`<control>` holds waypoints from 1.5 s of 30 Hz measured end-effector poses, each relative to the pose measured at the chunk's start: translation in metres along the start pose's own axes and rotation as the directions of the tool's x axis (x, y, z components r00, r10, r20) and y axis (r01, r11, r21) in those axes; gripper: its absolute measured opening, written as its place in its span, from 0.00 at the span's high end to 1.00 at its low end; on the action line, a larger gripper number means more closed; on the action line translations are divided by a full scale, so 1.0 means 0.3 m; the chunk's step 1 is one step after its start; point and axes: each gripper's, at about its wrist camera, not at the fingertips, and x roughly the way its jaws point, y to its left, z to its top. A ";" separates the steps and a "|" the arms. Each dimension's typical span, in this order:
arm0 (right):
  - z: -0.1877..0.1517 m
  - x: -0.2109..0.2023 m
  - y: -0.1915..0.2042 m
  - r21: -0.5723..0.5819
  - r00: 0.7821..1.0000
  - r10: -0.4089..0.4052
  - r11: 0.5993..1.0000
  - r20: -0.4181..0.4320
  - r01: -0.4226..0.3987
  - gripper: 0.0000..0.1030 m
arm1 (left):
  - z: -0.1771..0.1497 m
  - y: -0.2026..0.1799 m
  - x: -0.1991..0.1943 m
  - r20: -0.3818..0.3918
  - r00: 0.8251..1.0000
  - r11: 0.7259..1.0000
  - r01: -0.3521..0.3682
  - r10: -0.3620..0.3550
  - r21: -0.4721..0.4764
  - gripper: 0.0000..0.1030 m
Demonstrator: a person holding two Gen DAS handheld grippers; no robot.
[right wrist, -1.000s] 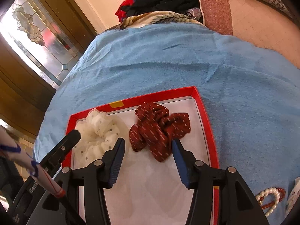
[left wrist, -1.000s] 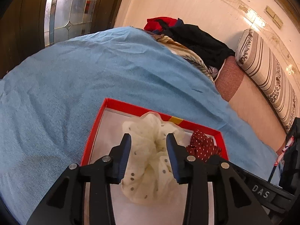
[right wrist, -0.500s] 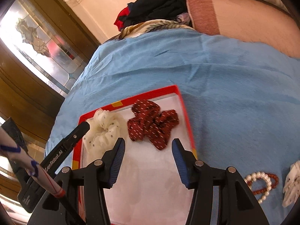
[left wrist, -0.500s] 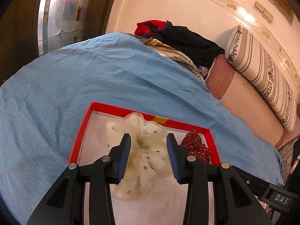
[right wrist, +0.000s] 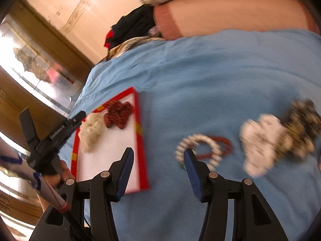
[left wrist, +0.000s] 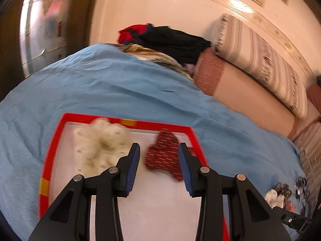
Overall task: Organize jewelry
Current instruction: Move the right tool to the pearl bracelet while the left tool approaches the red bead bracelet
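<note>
A red-rimmed white tray (left wrist: 192,134) (right wrist: 138,112) lies on a blue blanket (left wrist: 104,84). In it rest a cream dotted scrunchie (left wrist: 100,144) (right wrist: 91,128) and a dark red dotted scrunchie (left wrist: 163,154) (right wrist: 118,114). My left gripper (left wrist: 158,164) hangs open over the tray, the red scrunchie seen between its fingers but not pinched. My right gripper (right wrist: 158,160) is open over the blanket right of the tray. Just beyond its right finger lie a pearl bracelet (right wrist: 197,150) and a red bead bracelet (right wrist: 222,146), then a white scrunchie (right wrist: 258,142) and a dark patterned one (right wrist: 303,128).
A heap of dark and red clothes (left wrist: 170,38) sits at the blanket's far edge. A striped bolster (left wrist: 260,58) runs along the wall on a pink mattress (left wrist: 240,94). A glazed wooden door (right wrist: 36,64) stands at the left. A hand (right wrist: 60,172) holds the left tool.
Both grippers have swung to the right. The left now faces the red scrunchie instead of the cream one. The right has left the tray and reached the bracelets on the blanket.
</note>
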 end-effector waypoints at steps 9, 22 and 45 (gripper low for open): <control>-0.081 0.035 -0.173 0.036 1.000 -0.015 0.999 -0.018 0.015 0.54 | -0.080 -0.214 -0.014 -0.003 0.997 0.984 0.078 -0.078 0.161 0.62; -0.048 0.161 -0.171 -0.054 0.992 -0.108 0.993 -0.073 0.104 0.88 | -0.121 -0.302 0.038 -0.060 0.993 0.965 0.115 -0.104 0.235 0.62; -0.086 0.105 -0.223 -0.088 0.974 -0.225 0.971 -0.036 0.221 0.67 | -0.221 -0.444 0.095 -0.197 0.964 0.931 0.231 -0.179 0.284 0.59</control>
